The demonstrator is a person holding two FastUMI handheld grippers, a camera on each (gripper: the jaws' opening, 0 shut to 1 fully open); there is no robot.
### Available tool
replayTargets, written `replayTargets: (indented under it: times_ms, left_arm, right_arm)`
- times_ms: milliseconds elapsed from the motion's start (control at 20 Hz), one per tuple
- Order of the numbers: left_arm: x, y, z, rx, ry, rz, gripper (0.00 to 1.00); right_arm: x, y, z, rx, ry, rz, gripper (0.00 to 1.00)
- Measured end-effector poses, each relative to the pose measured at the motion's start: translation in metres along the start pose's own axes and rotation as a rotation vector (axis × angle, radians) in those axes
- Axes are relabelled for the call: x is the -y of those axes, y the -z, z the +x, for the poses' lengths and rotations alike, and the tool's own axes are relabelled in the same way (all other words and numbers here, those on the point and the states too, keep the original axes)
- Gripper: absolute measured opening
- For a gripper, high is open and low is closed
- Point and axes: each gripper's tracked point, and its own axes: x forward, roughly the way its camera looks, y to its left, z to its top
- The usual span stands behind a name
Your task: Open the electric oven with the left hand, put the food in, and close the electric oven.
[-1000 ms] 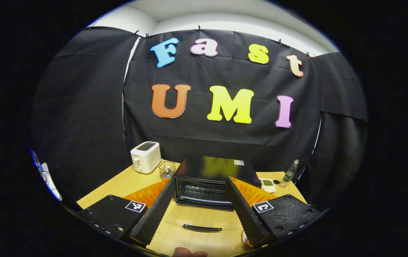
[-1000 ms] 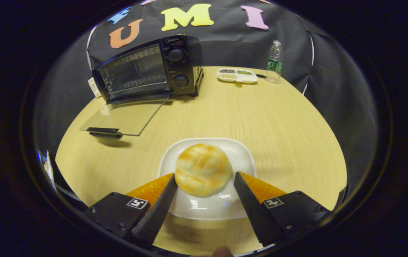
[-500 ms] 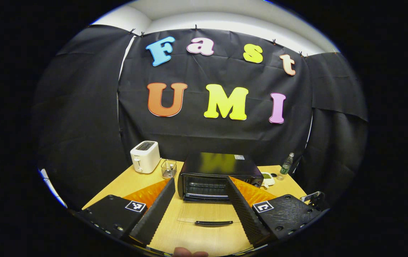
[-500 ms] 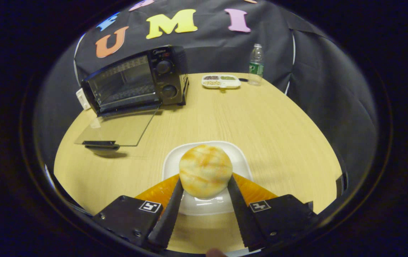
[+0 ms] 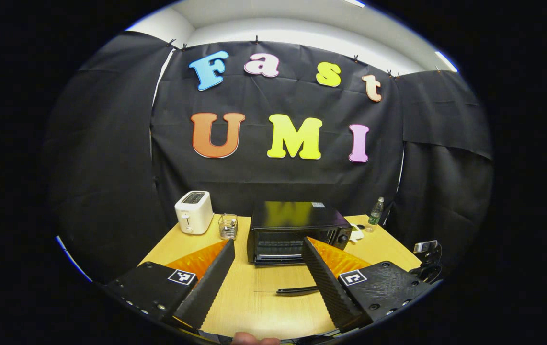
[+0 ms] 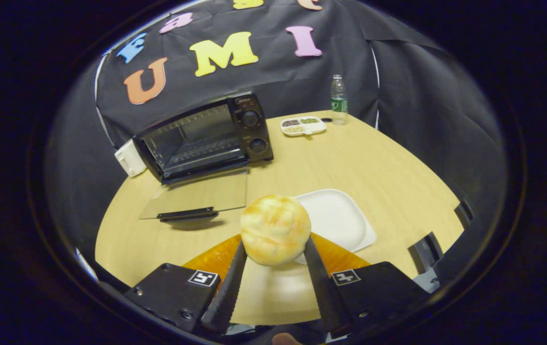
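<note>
While my right gripper point(image 6: 273, 254) pinches the round, glossy bun point(image 6: 275, 229) at lower centre, the square white plate point(image 6: 338, 218) lies behind; my left gripper point(image 5: 264, 278) gapes toward the boxy black oven point(image 5: 296, 231), glass door point(image 6: 197, 196) down flat.

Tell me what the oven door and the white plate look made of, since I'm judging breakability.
Oven door: seemingly clear glass, since the table's wood grain shows through it; dark handle.
White plate: glossy, smooth, rounded square; ceramic or plastic, can't tell.
</note>
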Motion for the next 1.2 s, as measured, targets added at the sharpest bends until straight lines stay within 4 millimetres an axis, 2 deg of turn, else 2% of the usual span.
replayTargets:
  times_ms: [200, 350, 400, 450, 600, 650, 700, 750, 800, 850, 1000, 1200]
  left_arm:
    - [-0.028, 0.005, -0.017, -0.008, -0.038, 0.01, 0.93]
    - [-0.043, 0.014, -0.03, -0.025, -0.066, 0.01, 0.93]
    - [-0.05, 0.018, -0.033, -0.034, -0.075, 0.015, 0.83]
    - [-0.056, 0.021, -0.036, -0.041, -0.087, 0.017, 0.93]
    - [-0.071, 0.032, -0.044, -0.073, -0.106, 0.024, 0.93]
    - [-0.076, 0.036, -0.047, -0.085, -0.114, 0.037, 0.83]
    - [-0.081, 0.037, -0.049, -0.091, -0.12, 0.048, 0.93]
    - [-0.085, 0.039, -0.051, -0.096, -0.125, 0.053, 0.93]
    - [-0.09, 0.04, -0.052, -0.104, -0.131, 0.056, 0.83]
    - [-0.096, 0.043, -0.054, -0.114, -0.141, 0.057, 0.93]
    - [-0.109, 0.048, -0.059, -0.127, -0.17, 0.05, 0.93]
    - [-0.119, 0.058, -0.062, -0.153, -0.192, 0.038, 0.93]
  right_arm:
    - [-0.051, -0.031, 0.021, 0.07, -0.065, 0.037, 0.71]
    - [-0.089, -0.051, 0.053, 0.108, -0.096, 0.071, 0.71]
    - [-0.1, -0.059, 0.066, 0.119, -0.104, 0.091, 0.71]
    - [-0.112, -0.067, 0.078, 0.133, -0.113, 0.115, 0.71]
    - [-0.14, -0.088, 0.113, 0.175, -0.121, 0.176, 0.7]
    - [-0.148, -0.093, 0.124, 0.188, -0.12, 0.202, 0.71]
    - [-0.155, -0.099, 0.136, 0.197, -0.118, 0.227, 0.71]
    - [-0.161, -0.103, 0.148, 0.203, -0.112, 0.25, 0.71]
    - [-0.166, -0.108, 0.16, 0.203, -0.103, 0.271, 0.7]
    - [-0.169, -0.112, 0.17, 0.204, -0.097, 0.289, 0.71]
    - [-0.174, -0.119, 0.195, 0.185, -0.077, 0.321, 0.7]
    - [-0.167, -0.133, 0.218, 0.201, -0.031, 0.3, 0.7]
